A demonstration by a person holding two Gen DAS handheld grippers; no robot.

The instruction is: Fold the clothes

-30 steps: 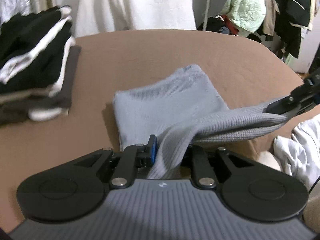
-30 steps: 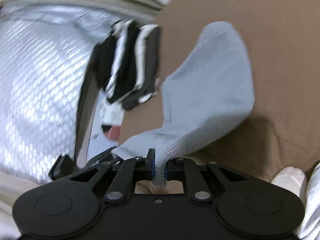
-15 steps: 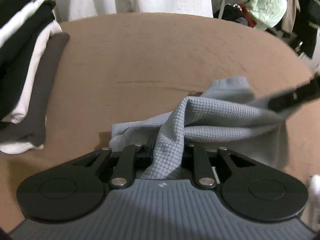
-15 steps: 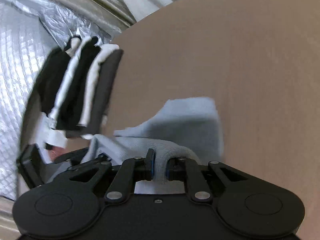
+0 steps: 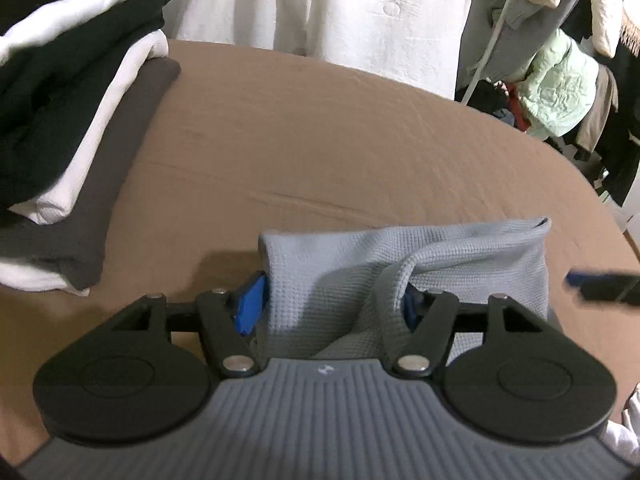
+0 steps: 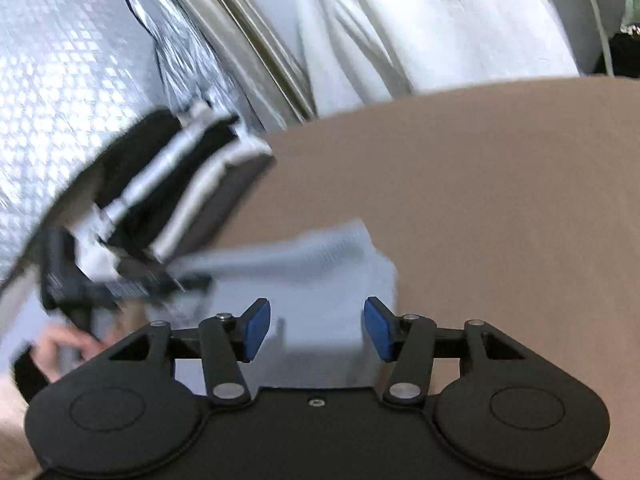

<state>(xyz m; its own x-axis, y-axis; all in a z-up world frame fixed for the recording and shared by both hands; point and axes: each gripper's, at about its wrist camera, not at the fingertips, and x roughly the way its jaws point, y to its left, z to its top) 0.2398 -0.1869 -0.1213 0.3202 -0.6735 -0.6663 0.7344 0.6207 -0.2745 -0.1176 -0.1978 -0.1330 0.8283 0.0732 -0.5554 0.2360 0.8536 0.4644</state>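
Note:
A grey waffle-knit garment lies folded on the brown bed surface. My left gripper hovers at its near edge. Its jaws are opening, and a loose fold of the cloth still lies between the blue pads without being pinched. In the right wrist view the same garment sits just beyond my right gripper. Those jaws are opening too, with nothing pressed between them. The left gripper and the hand holding it show blurred at the left. The right gripper's tip shows at the right edge.
A stack of folded black, white and grey clothes stands at the left of the bed, also in the right wrist view. White fabric hangs behind, a rack of garments at back right. A white cloth lies near right.
Both grippers carried the grey garment forward and down onto the bed, then their jaws opened and let go of it. The garment now lies doubled over.

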